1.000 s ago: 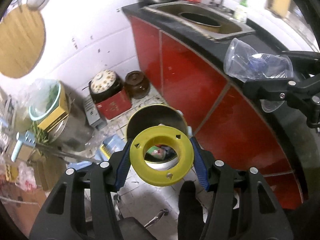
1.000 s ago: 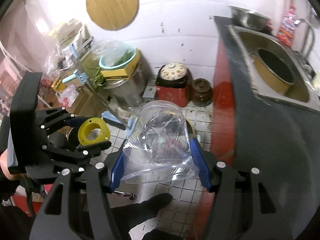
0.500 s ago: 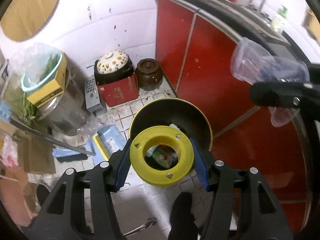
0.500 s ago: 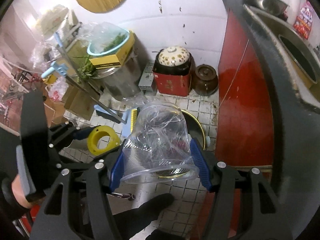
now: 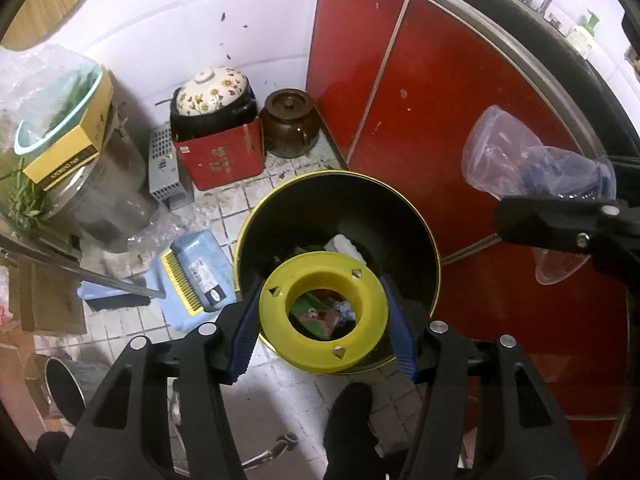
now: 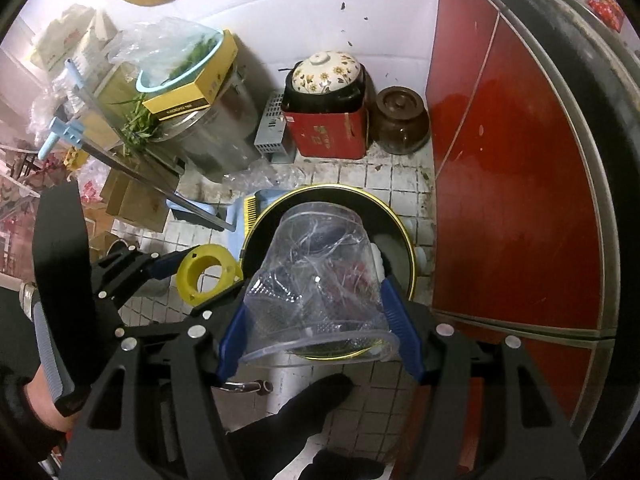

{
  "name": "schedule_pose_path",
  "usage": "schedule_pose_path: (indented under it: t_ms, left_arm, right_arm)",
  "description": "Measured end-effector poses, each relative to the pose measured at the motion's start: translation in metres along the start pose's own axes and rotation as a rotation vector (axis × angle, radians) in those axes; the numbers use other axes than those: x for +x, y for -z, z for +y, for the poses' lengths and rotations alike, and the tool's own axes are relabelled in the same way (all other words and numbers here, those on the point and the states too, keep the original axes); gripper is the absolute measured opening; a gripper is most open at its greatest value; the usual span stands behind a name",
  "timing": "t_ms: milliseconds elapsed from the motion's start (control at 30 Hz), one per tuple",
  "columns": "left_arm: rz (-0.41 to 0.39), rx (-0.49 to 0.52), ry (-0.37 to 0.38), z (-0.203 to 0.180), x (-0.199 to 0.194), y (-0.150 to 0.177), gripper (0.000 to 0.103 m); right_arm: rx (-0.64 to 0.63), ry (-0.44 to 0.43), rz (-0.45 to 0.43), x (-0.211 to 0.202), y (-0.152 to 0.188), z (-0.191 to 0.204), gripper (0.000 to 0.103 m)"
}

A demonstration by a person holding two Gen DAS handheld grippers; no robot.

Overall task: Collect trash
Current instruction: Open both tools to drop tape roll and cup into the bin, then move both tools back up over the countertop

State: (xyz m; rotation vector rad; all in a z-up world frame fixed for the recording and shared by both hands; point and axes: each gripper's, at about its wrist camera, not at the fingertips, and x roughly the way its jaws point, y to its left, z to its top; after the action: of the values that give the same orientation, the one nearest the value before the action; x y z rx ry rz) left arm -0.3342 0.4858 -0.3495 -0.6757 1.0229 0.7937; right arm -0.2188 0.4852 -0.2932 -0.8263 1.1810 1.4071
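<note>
My left gripper [image 5: 322, 320] is shut on a yellow plastic spool [image 5: 300, 344] and holds it over the near rim of a black trash bin with a gold rim [image 5: 400, 216] on the tiled floor. The bin holds wrappers and white scraps. My right gripper [image 6: 320, 312] is shut on a crumpled clear plastic cup [image 6: 316, 280], held above the same bin [image 6: 394, 220]. The cup [image 5: 520, 172] and right gripper also show at the right of the left wrist view. The spool [image 6: 192, 284] and left gripper show at the left of the right wrist view.
Red cabinet doors [image 5: 400, 100] stand right of the bin. Behind it are a red box with a flowered pot [image 5: 216, 120], a brown jar [image 5: 292, 124], a metal drum with a yellow box [image 5: 68, 152] and a blue dustpan [image 5: 200, 272].
Both grippers have dropped lower and moved in toward the bin, which now looks larger. The counter and sink have slid out of view. Both still hold their items.
</note>
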Motion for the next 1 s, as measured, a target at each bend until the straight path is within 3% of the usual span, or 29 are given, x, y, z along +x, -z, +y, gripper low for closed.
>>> schedule_pose_path:
  t_ms: [133,233,700,1000]
  left_arm:
    - [0.001,0.022,0.002,0.001,0.002,-0.001,0.075]
    - [0.007,0.019,0.014,0.004,0.002,-0.001,0.078]
    - [-0.019,0.042,-0.008,0.0,-0.02,-0.003,0.079]
    - [-0.027,0.148,-0.068,-0.045,-0.079,-0.008,0.081]
  right_arm:
    - [0.011,0.008,-0.012,-0.001,-0.007,-0.001,0.073]
    - [0.018,0.009,-0.021,-0.003,-0.009,-0.003,0.077]
    - [0.03,0.005,-0.053,-0.032,-0.004,-0.008,0.079]
    - [0.099,0.045,-0.16,-0.127,0.04,-0.023,0.079]
